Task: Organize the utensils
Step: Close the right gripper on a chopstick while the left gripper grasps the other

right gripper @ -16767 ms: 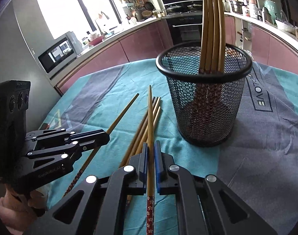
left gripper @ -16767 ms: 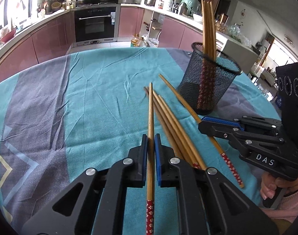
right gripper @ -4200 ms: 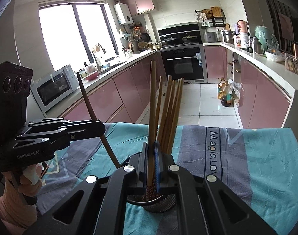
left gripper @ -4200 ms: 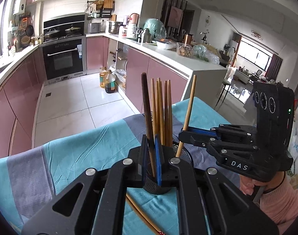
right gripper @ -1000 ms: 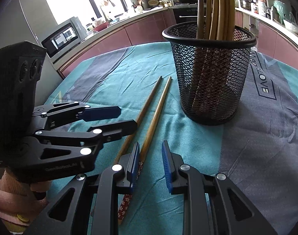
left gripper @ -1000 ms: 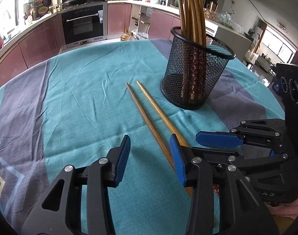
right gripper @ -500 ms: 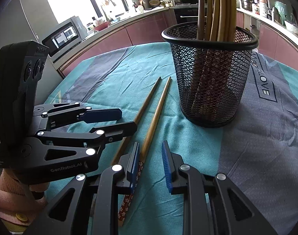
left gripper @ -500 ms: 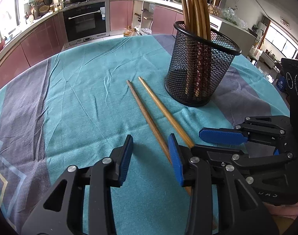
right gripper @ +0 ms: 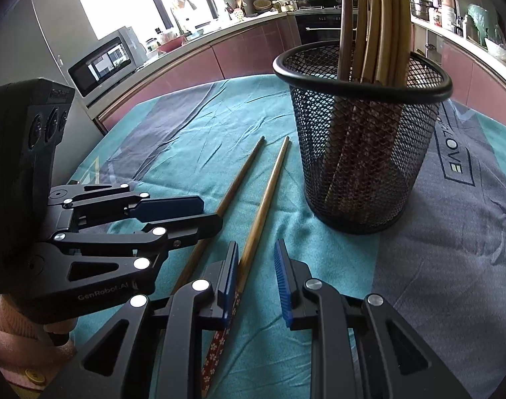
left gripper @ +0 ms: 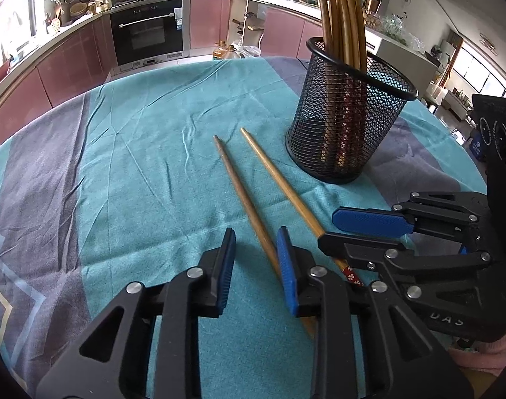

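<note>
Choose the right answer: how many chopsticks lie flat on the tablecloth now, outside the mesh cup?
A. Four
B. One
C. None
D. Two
D: one darker chopstick and one lighter chopstick lie side by side on the teal tablecloth, beside the black mesh cup that holds the others upright.

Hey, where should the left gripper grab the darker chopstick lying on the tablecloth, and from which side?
Probably the thick end of the darker chopstick, close to the left gripper, coming down from above with one finger on each side. It lies flat on the tablecloth, apart from the lighter chopstick, tip towards the mesh holder. The jaws, just narrowing, hold nothing.
</note>
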